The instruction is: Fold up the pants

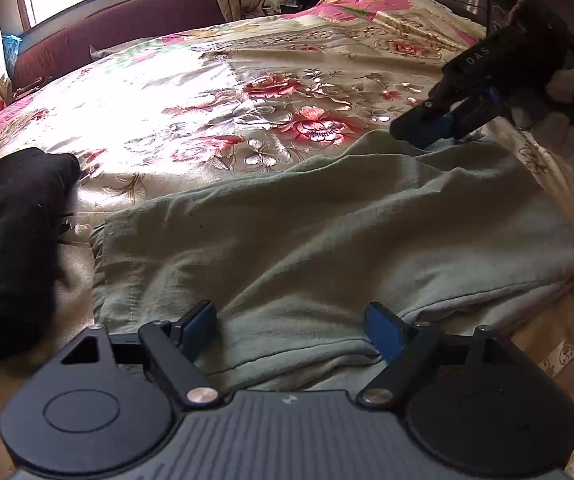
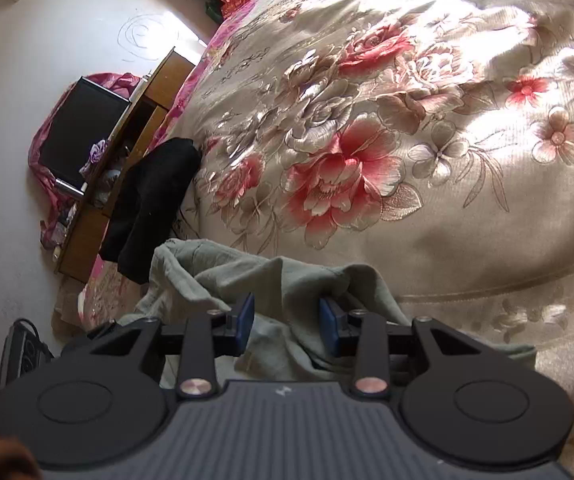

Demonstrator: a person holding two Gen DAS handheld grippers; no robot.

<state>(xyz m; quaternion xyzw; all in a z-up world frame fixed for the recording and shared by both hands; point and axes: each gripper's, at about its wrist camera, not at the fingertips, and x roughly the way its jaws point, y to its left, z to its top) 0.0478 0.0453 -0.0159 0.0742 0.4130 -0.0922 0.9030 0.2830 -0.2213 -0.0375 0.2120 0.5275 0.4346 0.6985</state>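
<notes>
pants (image 1: 327,224): faded sage green, plain
bedspread (image 1: 191,92): shiny cream satin, red and pink roses, pale blossoms
garment (image 1: 11,240): black
gripper pads (image 2: 246,317): blue
sofa (image 1: 127,24): maroon

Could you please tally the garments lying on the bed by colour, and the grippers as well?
Green pants: 1
Black garment: 1
Grippers: 2, the left gripper and the right gripper
Total: 4, all on or above the floral bedspread.

Left tool (image 1: 293,326), right tool (image 2: 287,320): black bodies, blue pads, silver screws, ribbed housing.
</notes>
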